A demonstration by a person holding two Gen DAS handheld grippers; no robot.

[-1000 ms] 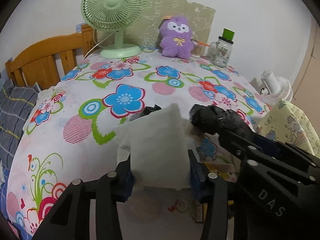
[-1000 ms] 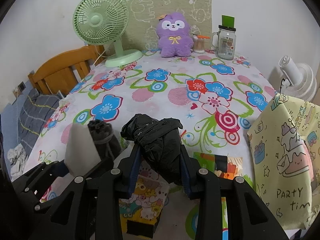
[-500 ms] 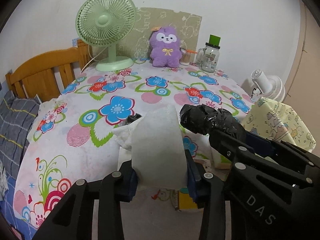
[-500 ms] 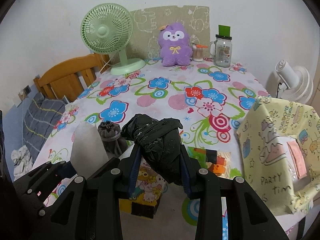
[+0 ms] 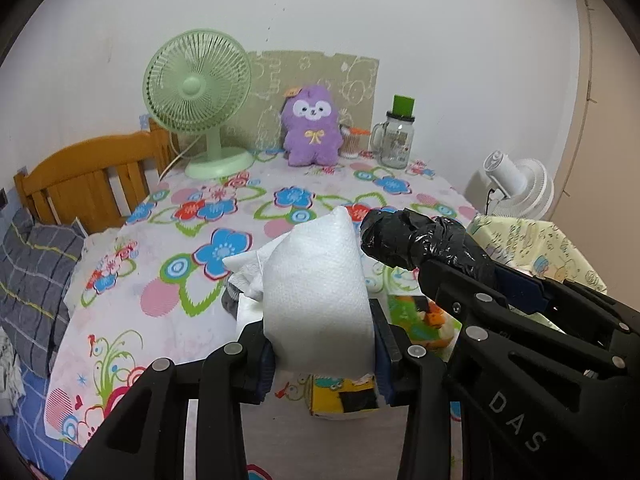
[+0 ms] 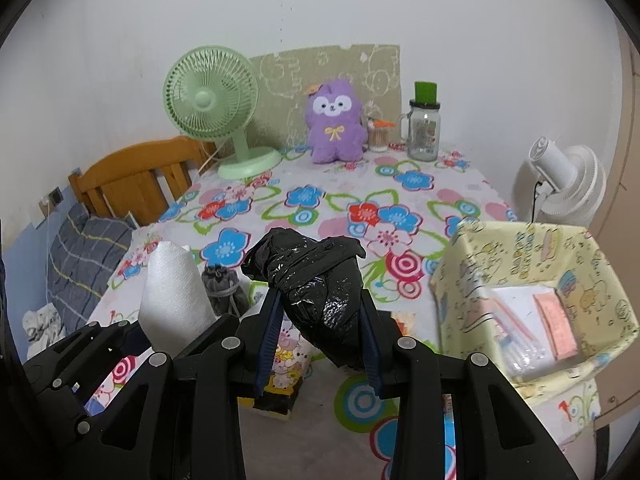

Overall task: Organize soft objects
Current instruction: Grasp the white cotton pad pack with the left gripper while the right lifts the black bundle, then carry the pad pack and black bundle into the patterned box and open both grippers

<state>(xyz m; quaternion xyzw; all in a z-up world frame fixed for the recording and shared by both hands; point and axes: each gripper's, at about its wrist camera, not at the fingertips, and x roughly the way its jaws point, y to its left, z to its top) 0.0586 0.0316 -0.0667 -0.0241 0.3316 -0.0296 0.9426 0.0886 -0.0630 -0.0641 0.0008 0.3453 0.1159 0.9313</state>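
Note:
My left gripper is shut on a white foam pouch, held above the near end of the flowered table. My right gripper is shut on a crumpled black plastic bundle, held up beside it. The bundle also shows in the left wrist view, and the pouch in the right wrist view. A yellow cartoon-print fabric bin stands open to the right, with papers inside. A small grey drawstring pouch sits on the table below.
A green fan, a purple plush and a glass jar stand at the table's far edge. A colourful box lies under the grippers. A white fan is at right, a wooden bed at left.
Both grippers have risen and drawn back from the table with their loads. The fabric bin's open inside has come into the right wrist view.

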